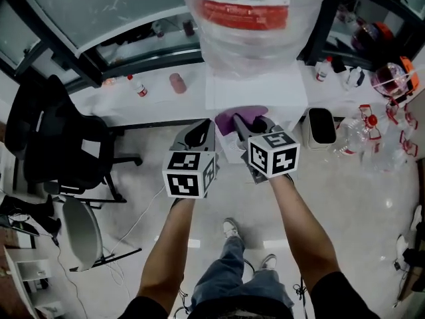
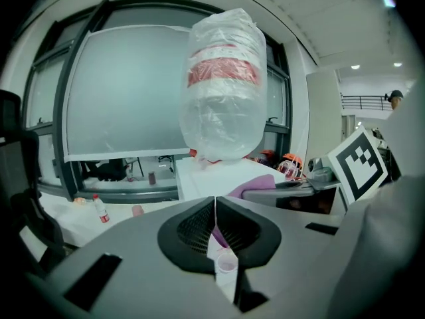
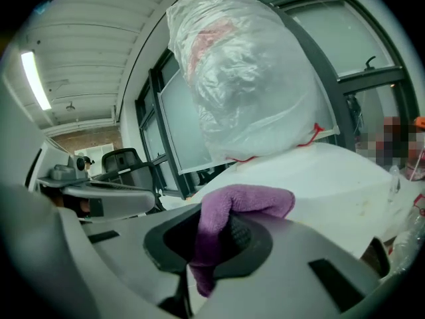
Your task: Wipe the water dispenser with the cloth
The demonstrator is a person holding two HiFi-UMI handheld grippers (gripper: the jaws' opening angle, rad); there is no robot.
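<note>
The white water dispenser [image 1: 255, 88] stands straight ahead, with a plastic-wrapped bottle [image 1: 255, 18] on top. My right gripper [image 1: 247, 123] is shut on a purple cloth [image 1: 238, 117], which lies against the front edge of the dispenser's top. In the right gripper view the cloth [image 3: 246, 201] bulges out of the jaws of the right gripper [image 3: 212, 234], just before the dispenser's top [image 3: 332, 178]. My left gripper [image 1: 199, 133] hangs beside it on the left, a little short of the dispenser. Its jaws meet with nothing between them, as the left gripper view shows [image 2: 216, 211].
A black office chair [image 1: 53, 138] stands at the left. Small bottles [image 1: 139, 88] and a pink cup [image 1: 177, 83] sit on the window ledge. A grey bin [image 1: 322, 126], plastic bottles [image 1: 358, 135] and helmets [image 1: 395, 78] crowd the right side.
</note>
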